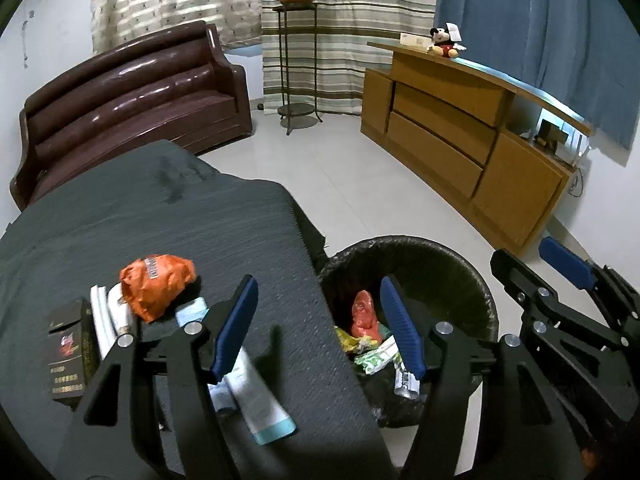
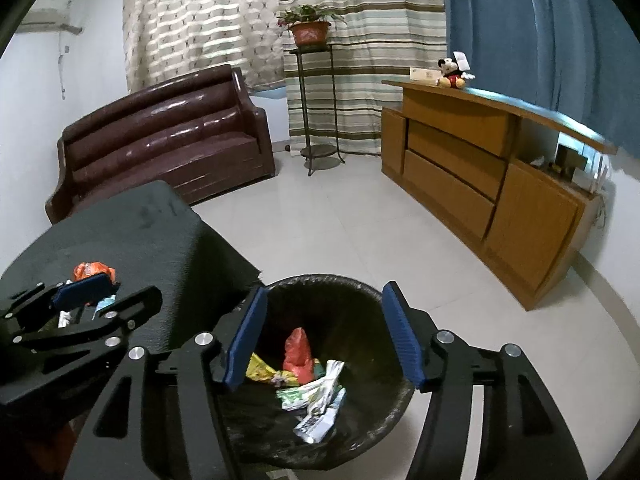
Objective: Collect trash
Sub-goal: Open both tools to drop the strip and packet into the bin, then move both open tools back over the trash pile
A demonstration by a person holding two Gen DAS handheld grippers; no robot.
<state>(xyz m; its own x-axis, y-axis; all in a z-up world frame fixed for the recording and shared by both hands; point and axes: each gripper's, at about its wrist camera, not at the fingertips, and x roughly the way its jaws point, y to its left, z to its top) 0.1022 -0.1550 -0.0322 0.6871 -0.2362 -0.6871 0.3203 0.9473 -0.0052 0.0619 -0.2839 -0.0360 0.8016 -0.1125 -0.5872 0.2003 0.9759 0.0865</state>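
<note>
Floor: pale tile (image 2: 360,232), wide bare stretch beyond both sets of fingers, running to sofa (image 2: 168,136), plant stand (image 2: 316,104) and wood cabinet (image 2: 480,176); most free room is ahead and to the right of the bin.
Table: dark cloth-covered top (image 1: 180,216), under and ahead of the left fingers; its right edge runs diagonally just left of the bin rim, cloth corner hanging at the bin's far-left side.
Bin: black lined trash bin (image 2: 320,284) on the floor, below and between the right fingers; rim close against the table edge, its right side facing bare tile.
Trash in bin: red bag (image 2: 298,350), yellow wrapper (image 2: 260,370), green-white wrappers (image 2: 316,392), all lying at the bottom, apart from the pads.
Trash on table: orange crumpled wrapper (image 1: 156,280) ahead-left of the left fingers; dark box (image 1: 68,352) and white packet (image 1: 106,316) further left, near the table's near edge; pale tube w/ teal end (image 1: 260,404) lying below the left pad.
L gripper: left gripper (image 1: 318,326) w/ blue pads spread apart, nothing between them; straddles table edge, left pad over cloth, right pad over the bin.
R gripper: right gripper (image 2: 324,336) w/ pads spread, nothing gripped; both over the bin mouth, clear of the rim.
Gap btw grippers: side by side, near but not touching.
</note>
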